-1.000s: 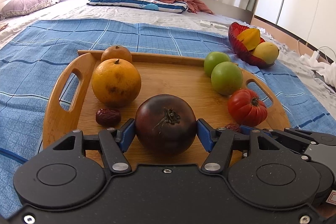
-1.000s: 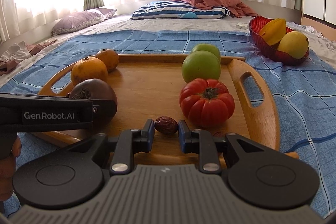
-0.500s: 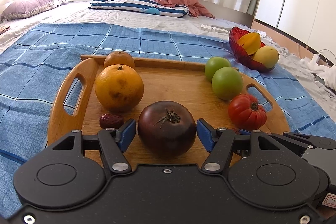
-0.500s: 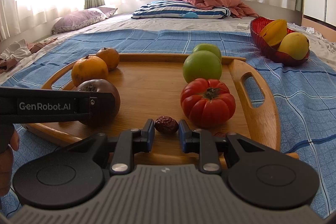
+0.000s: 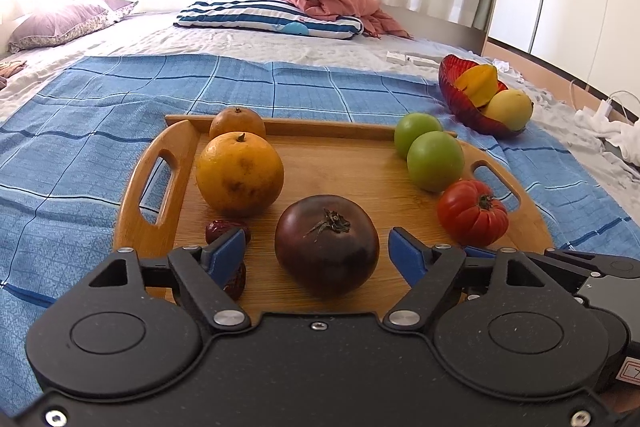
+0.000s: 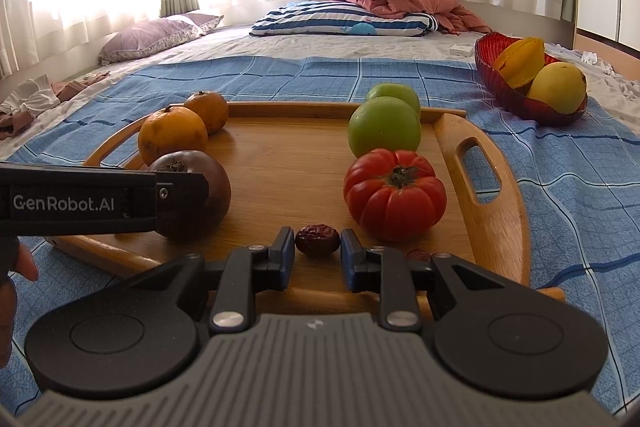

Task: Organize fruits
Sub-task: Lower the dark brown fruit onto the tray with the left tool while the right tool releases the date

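Observation:
A wooden tray point(image 5: 348, 167) point(image 6: 288, 155) lies on a blue checked cloth. On it are a dark purple tomato point(image 5: 327, 245) point(image 6: 208, 201), two oranges point(image 5: 239, 174) point(image 6: 173, 135), two green fruits point(image 5: 435, 161) point(image 6: 384, 131), a red ribbed tomato point(image 5: 472, 211) point(image 6: 395, 194) and red dates point(image 5: 219, 229). My left gripper point(image 5: 320, 253) is open, its pads standing clear on both sides of the dark tomato. My right gripper point(image 6: 318, 253) has its pads close on both sides of a date point(image 6: 318, 240), with thin gaps showing.
A red glass bowl point(image 5: 460, 95) point(image 6: 504, 83) with yellow fruit stands on the cloth to the right of the tray. Pillows point(image 6: 340, 21) and a pink blanket lie at the far end of the bed. Another date point(image 6: 418, 255) lies behind the right finger.
My left gripper's jaws have opened off the dark tomato, which stays on the tray, and the gripper has drawn back a little. The right gripper has hardly moved.

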### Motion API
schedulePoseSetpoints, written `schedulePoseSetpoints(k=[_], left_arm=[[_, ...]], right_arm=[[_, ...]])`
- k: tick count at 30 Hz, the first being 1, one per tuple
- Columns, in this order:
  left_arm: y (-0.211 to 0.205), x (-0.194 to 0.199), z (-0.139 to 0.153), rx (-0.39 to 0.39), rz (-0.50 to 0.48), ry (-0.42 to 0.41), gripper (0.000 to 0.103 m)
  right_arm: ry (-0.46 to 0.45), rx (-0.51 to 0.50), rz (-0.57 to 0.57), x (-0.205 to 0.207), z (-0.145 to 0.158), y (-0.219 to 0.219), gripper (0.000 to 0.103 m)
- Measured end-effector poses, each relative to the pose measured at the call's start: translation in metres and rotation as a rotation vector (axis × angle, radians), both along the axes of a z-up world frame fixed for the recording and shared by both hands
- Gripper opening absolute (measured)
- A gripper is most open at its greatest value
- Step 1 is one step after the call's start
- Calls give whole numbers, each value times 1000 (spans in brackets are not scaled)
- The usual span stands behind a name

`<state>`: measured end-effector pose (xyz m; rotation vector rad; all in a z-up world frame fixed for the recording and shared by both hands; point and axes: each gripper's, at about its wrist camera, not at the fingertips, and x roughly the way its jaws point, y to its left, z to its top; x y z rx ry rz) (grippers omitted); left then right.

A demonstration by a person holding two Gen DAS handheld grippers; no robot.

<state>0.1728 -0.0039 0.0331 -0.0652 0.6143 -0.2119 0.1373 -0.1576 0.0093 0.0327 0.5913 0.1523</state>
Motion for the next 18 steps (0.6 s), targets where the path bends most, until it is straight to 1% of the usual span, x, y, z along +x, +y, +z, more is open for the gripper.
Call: schedulePoseSetpoints(k=[3,6,9,11,18], left_arm=[[1,-3,2,2,5,-4,80],[3,-6,3,1,7,-8,82],[4,-10,5,3,10,-15,83],[5,-13,6,2,10,-19,84],[4,-22,8,7,8,-27,85]], right_arm=[[-6,1,-4,-4,2,-1,33],[-9,1,-5,-7,3,-1,37],[-14,0,-7,-10,6,-1,42],[-18,2,-5,-12,7,-2,49],[-31,10,-5,-19,12,-3,51]])
